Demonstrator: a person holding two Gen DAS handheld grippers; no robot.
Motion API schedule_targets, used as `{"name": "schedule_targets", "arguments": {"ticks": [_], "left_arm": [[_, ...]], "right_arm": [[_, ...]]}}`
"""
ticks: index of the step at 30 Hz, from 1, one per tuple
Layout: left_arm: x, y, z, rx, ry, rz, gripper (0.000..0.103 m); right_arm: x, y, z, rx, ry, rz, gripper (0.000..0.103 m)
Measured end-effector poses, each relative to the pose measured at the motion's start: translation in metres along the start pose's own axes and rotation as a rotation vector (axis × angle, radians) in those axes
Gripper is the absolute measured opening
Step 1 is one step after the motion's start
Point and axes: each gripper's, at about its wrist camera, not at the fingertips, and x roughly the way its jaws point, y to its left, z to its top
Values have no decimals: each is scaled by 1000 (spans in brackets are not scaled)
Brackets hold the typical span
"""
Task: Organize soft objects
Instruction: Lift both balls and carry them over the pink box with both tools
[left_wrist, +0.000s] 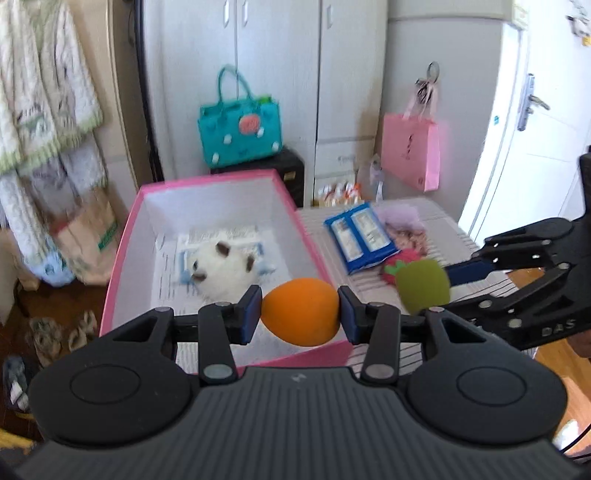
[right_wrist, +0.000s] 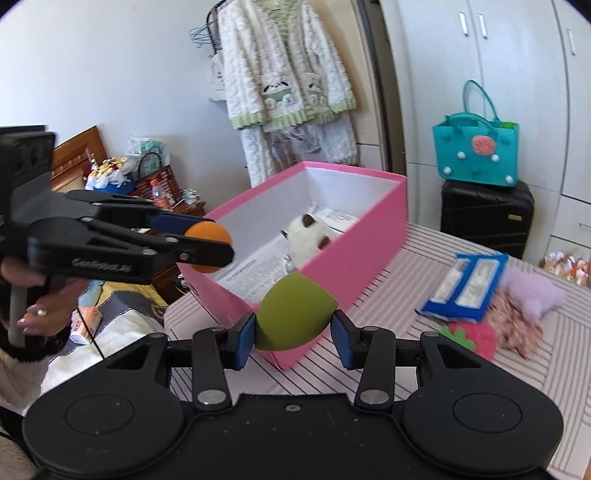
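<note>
Orange sponge: egg-shaped orange sponge, pinched between the blue pads of the left gripper, held over the near wall of the pink box.
Green sponge: olive-green sponge sits between the fingers of the right gripper; left pad touches it, right pad shows a thin gap, so clamped vs loose I cannot tell. It hangs by the box's near corner, above the striped tabletop.
Box: open top, white inside, printed paper sheets on the floor, white plush toy with brown ears lying on them.
Table, right of box: blue-white packet, red strawberry plush just beside it, lilac plush on a floral fabric piece.
Background: teal handbag on a black suitcase, pink paper bag hanging on the wardrobe.
Blur: left wrist view is motion-smeared.
</note>
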Motion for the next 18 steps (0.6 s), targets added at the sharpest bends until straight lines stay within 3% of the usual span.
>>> {"name": "schedule_targets", "arguments": {"ticks": [5,7,11,18], "left_arm": [[30,36,8,-19,98,50,43],[48,50,8,-26,186,90,43],[80,70,11,-33,327,76,43],[103,75,12,91,330,126,43]], "right_arm": [[16,10,20,-28,-11,8,49],[22,12,27,-37,-20,4,50],[39,13,39,-60,-34,-21,50],[77,14,61,-94,17,-33,50]]}}
